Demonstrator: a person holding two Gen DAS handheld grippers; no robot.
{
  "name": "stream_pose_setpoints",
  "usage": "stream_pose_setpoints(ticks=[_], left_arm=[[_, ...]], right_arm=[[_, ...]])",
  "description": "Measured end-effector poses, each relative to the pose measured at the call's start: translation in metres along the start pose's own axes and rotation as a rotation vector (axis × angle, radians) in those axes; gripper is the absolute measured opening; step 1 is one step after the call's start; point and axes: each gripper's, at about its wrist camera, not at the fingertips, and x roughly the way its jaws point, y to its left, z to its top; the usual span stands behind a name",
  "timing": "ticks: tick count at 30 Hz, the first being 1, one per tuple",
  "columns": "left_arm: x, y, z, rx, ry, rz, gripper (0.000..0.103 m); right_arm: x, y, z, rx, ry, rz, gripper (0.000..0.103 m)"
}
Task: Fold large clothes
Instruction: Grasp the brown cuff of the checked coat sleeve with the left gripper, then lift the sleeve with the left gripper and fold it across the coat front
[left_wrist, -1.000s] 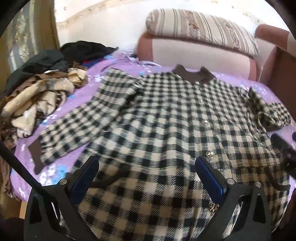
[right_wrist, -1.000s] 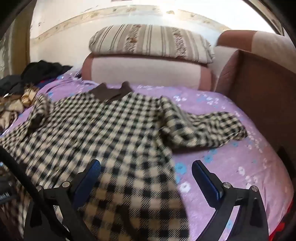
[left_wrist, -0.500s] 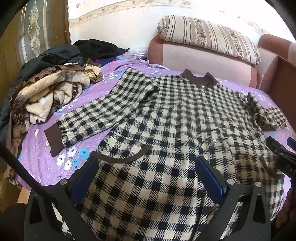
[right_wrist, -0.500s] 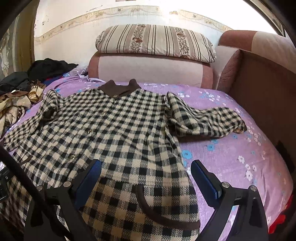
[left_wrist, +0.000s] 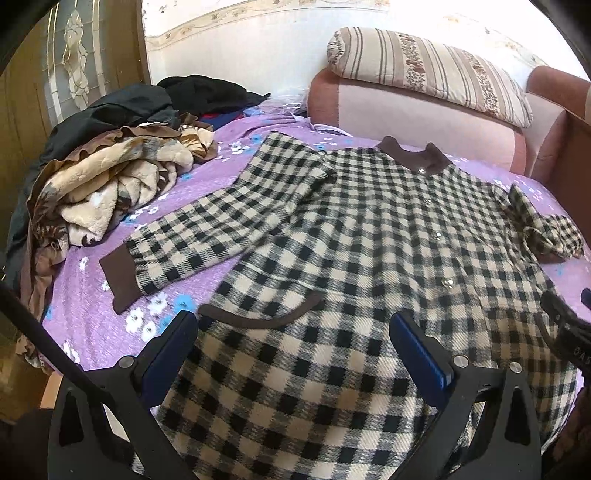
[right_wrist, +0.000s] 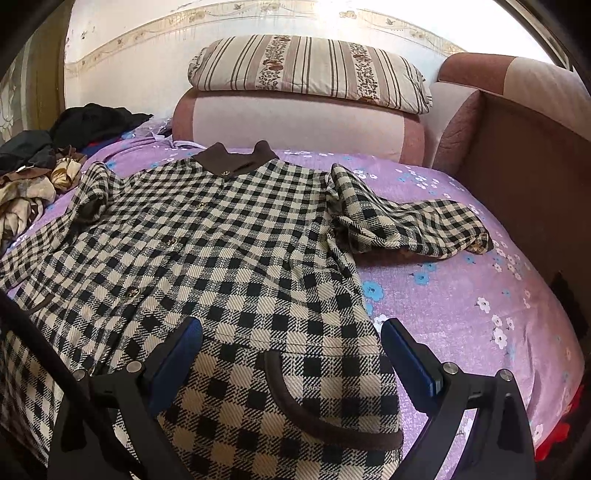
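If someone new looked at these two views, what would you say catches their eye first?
The checked coat spread face up across the purple sheet, its brown collar toward the striped pillow. One sleeve lies out straight on the left; the other sleeve is crumpled on the right. A heap of clothes sits at the left edge, and both open grippers, left and right, hover over the hem.

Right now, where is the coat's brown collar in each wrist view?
Left wrist: brown collar upper right of centre, under the striped pillow.
Right wrist: brown collar upper left of centre, below the same pillow.
Shared landmark: the striped pillow.
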Motion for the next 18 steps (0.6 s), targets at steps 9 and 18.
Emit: stream_pose_setpoints(ticks=[9, 18], left_arm=[[0.017, 0.108, 0.064, -0.103, -0.007, 0.169, 0.103], [0.098, 0.202, 0.064, -0.218, 0.210, 0.263, 0.103]], right_arm=[[0.013, 0.003, -0.001, 0.001, 0.028, 0.017, 0.099], [0.024, 0.007, -0.003, -0.006, 0.050, 0.019, 0.099]])
